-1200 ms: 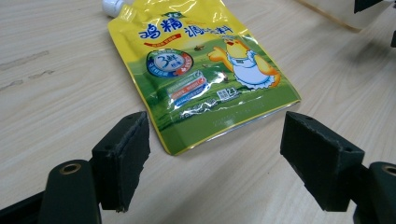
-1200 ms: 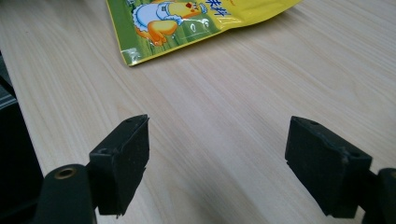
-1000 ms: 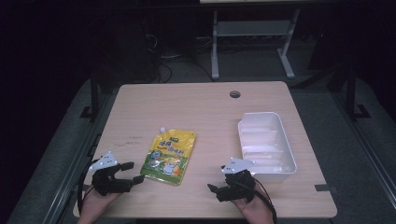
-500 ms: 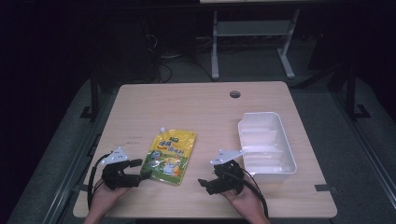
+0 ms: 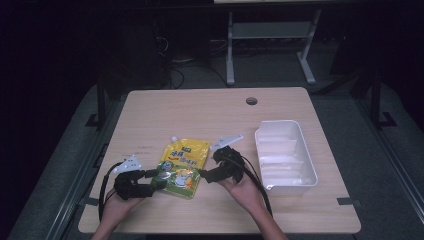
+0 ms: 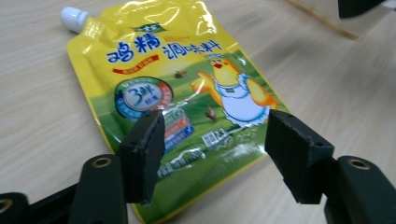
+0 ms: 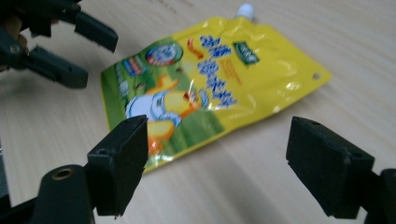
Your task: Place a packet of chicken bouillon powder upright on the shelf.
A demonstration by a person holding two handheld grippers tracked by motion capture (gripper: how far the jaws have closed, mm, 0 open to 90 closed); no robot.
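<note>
The flat yellow-and-green plastic spout pouch with a white screw cap point(image 5: 183, 165) lies face up on the pale wooden bench point(image 5: 210, 115), near its front edge and well apart from the empty white rectangular plastic tray point(image 5: 285, 157) to the right. Nothing has been lifted yet: the pouch rests fully on the bench and the tray holds nothing, so the work is, by my reading, at its very start, with the grasp and any carry to the tray yet to come.

The left gripper point(image 5: 159, 180) lies low at the pouch's lower left corner, pointing right across the bench. Its fingers point(image 6: 142, 154) have just been closing and now stand partly open, straddling the pouch's bottom edge; the pads do not press on it, so it is not gripped.

The right gripper point(image 5: 204, 175) comes in from the pouch's right side, pointing left, the hand angled up from the bench's front edge. Its fingers point(image 7: 119, 163) are spread wide and hold nothing, with the pouch just ahead of them.
</note>
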